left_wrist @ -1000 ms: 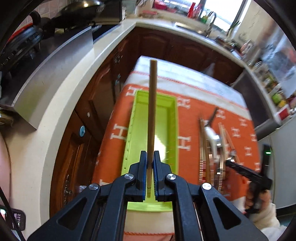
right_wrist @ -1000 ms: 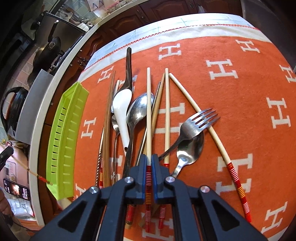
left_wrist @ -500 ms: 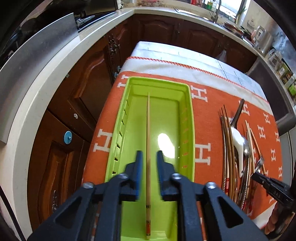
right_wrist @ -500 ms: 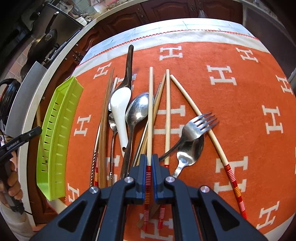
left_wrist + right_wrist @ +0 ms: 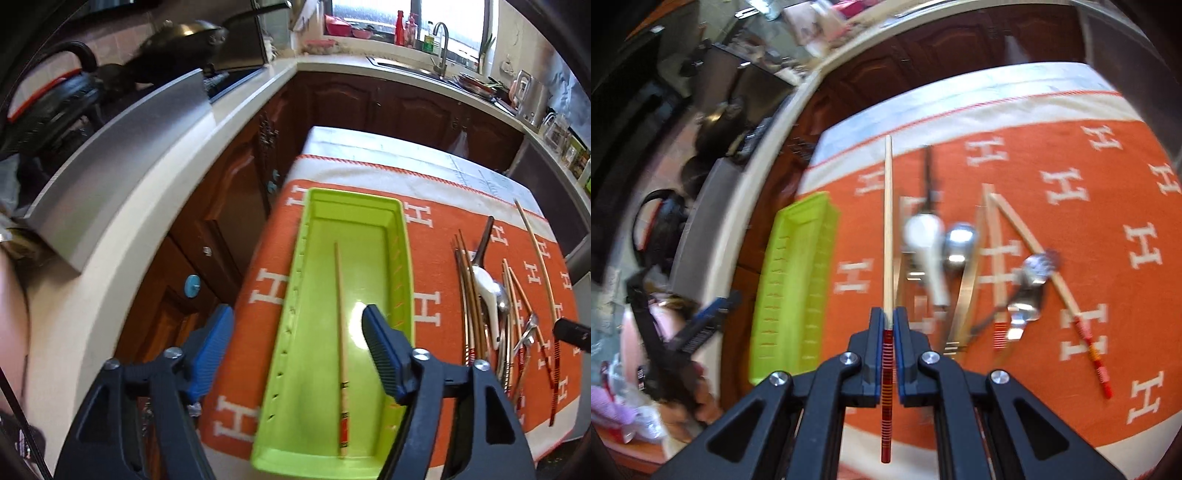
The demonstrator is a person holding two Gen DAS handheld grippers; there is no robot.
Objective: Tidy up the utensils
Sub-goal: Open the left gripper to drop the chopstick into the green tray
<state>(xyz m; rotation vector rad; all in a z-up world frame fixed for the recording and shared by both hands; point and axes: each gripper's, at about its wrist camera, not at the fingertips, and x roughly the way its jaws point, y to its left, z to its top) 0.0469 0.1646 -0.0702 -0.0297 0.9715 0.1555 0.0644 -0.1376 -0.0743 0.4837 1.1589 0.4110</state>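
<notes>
Left gripper (image 5: 297,343) angled down, jaws just sprung wide, nothing between them — right gripper (image 5: 887,332) clamped tight, tilted downward.

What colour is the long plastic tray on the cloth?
Lime green plastic tray; clearest in the left wrist view.

A home kitchen; dark wooden cabinets (image 5: 369,107) run under a pale L-shaped counter (image 5: 155,206); a sink with a tap (image 5: 441,44) sits below the window (image 5: 373,14); a black pan (image 5: 184,35) stands on the stove
</notes>
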